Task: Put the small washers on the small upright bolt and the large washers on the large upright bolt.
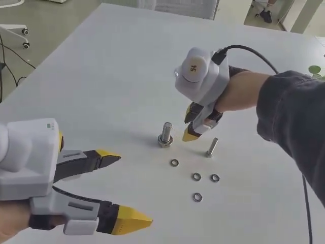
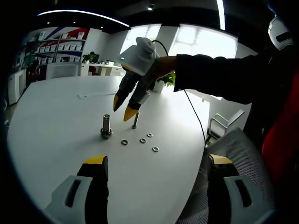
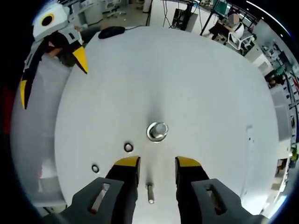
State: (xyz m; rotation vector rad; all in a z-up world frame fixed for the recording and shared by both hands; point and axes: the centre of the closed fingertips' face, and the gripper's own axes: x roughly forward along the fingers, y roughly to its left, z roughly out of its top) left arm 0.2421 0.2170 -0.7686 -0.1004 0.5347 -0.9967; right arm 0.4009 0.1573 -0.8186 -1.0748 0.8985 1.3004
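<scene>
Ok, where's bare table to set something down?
Bare table lies beyond the large bolt, toward the far edge, and left of it, ahead of the left gripper. Crowded: the right gripper hovers close by the large bolt and small bolt, with four washers just nearer.

I'm at a big white table (image 1: 101, 61) with a matte top. Past its far-left edge there's grey floor (image 1: 45, 20), with a white chair base on casters (image 1: 15, 30) and loose black cables (image 1: 7, 66). Green plant leaves (image 1: 316, 70) at the far right edge. Left gripper view: dark ceiling with bright light strips (image 2: 84, 13), big bright windows (image 2: 196, 44) on the far wall, shelves of white boxes (image 2: 56, 46) far left, and a light-coloured chair (image 2: 224, 126) right of the table. Right gripper view: office desks (image 3: 187, 18) beyond the table's far edge.
</scene>
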